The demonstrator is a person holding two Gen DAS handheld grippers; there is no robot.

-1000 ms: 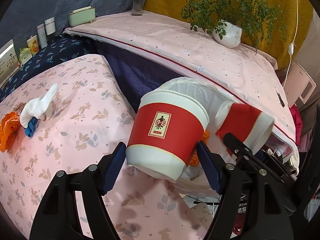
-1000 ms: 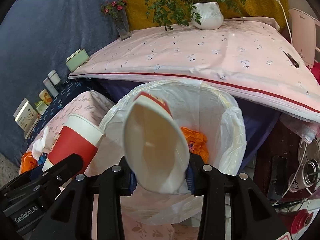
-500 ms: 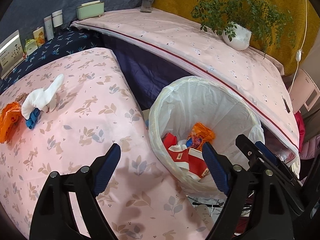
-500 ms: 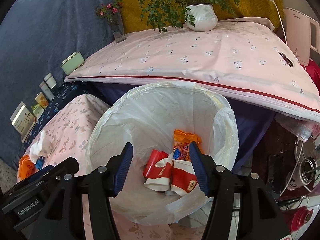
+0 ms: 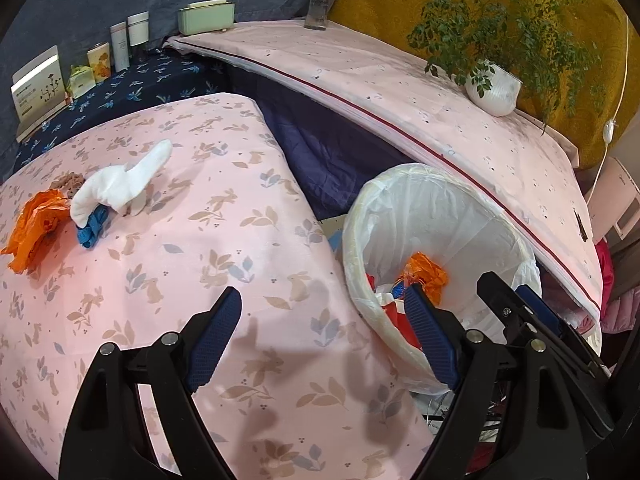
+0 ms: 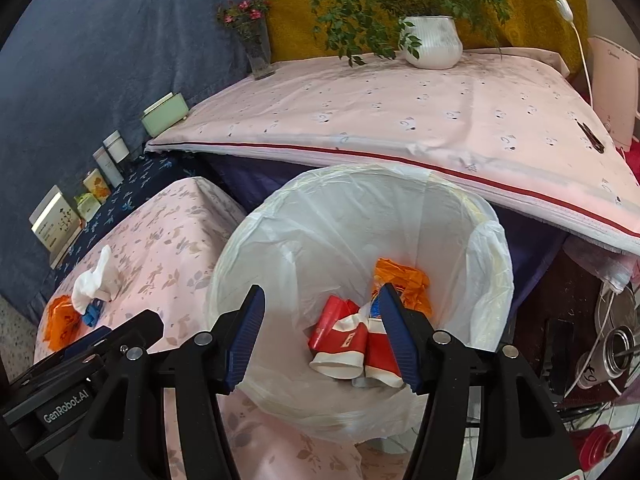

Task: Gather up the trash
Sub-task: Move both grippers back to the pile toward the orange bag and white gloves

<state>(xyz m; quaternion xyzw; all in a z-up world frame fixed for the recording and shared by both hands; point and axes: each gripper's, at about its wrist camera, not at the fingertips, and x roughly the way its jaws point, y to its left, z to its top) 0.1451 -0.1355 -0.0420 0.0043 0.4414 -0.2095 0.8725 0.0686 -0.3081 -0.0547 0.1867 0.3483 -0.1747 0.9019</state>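
Note:
A trash bin with a white liner stands beside the pink table; it also shows in the left wrist view. Inside lie two red and white paper cups and an orange wrapper. My right gripper is open and empty over the bin. My left gripper is open and empty, above the table edge next to the bin. On the table lie a white tissue, a blue scrap and an orange wrapper.
The pink rabbit-print tablecloth covers the near table. A second pink-covered table behind the bin holds a potted plant, a flower vase and a green box. Small boxes line the dark cloth at left.
Both grippers opened and let go of the red paper cups, which dropped into the bin. The left gripper has since swung left, toward the table.

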